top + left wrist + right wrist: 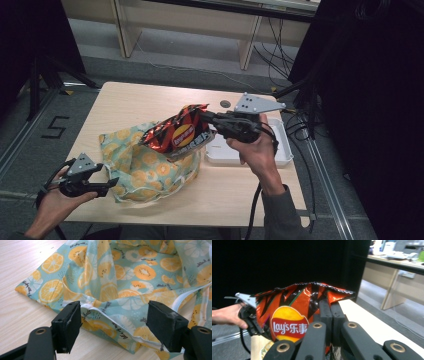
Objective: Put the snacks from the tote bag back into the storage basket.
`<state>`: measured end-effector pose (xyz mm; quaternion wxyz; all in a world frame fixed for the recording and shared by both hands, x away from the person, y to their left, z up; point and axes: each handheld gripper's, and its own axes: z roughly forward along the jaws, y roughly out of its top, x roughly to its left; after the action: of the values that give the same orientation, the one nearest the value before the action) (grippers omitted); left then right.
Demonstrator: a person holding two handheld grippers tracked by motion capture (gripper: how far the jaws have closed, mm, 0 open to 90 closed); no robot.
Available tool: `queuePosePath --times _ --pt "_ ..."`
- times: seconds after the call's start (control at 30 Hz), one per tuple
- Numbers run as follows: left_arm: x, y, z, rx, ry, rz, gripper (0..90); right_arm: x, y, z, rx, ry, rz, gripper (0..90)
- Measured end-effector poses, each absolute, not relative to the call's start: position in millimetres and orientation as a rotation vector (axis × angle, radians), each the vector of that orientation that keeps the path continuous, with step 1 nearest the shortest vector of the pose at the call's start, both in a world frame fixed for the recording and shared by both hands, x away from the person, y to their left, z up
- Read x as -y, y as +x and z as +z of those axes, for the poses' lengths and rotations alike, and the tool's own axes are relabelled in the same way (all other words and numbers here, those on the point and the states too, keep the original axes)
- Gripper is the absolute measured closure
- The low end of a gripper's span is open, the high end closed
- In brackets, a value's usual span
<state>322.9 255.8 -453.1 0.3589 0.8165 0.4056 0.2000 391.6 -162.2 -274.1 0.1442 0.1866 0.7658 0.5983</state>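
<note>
We take the citrus-print bag as our landmark. At its left corner our left gripper sits low on the table with jaws spread wide, the bag's white-zippered rim lying between the pads untouched; we judge it is placed there to catch the rim and open the mouth. Over the bag's right half, our right gripper has its jaws clamped shut on the upper edge of the chip packet, which hangs clear of the cloth, ready, we think, to go in. Right of the bag sits a white tray, just beside the table's right edge, so room there is tight; the far side of the table beyond the bag is bare.
</note>
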Motion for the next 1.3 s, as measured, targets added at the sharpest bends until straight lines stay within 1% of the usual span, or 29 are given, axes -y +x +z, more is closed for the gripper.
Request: queuePosePath --times 0.4,0.77,0.93,1.0,1.03,1.13,1.17,1.23,1.3 --pt "-255.3 322.3 -452.3 -1.049 2.101 0.527 27.5 212.6 403.2 -270.4 -2.076 0.697 1.664 90.0" --pt "-255.7 322.2 -452.2 -1.051 2.105 0.539 27.6 248.3 418.4 -290.4 -2.038 0.880 1.541 90.0" --pt "-255.2 323.7 -453.6 -1.049 2.103 0.545 27.6 269.1 426.6 -306.3 -2.007 0.960 1.490 90.0" --pt "-253.2 322.8 -454.5 -1.064 2.102 0.526 27.6 273.5 430.7 -310.1 -2.004 0.961 1.476 90.0" --pt "-254.0 323.3 -453.9 -1.046 2.128 0.545 27.6 272.6 429.8 -311.9 -2.011 1.008 1.472 90.0" --pt "-253.3 324.0 -454.3 -1.034 2.129 0.537 27.4 272.1 434.2 -317.0 -2.004 0.996 1.436 90.0" --pt "-251.1 323.0 -455.6 -1.053 2.103 0.517 27.3 271.7 435.1 -318.4 -2.013 1.002 1.433 90.0" --pt "-252.9 323.6 -454.6 -1.027 2.140 0.532 27.3 269.9 437.1 -322.3 -2.014 1.014 1.439 90.0" --pt "-251.6 323.0 -455.3 -1.050 2.109 0.519 27.3 267.6 438.9 -325.4 -2.026 1.018 1.433 90.0"
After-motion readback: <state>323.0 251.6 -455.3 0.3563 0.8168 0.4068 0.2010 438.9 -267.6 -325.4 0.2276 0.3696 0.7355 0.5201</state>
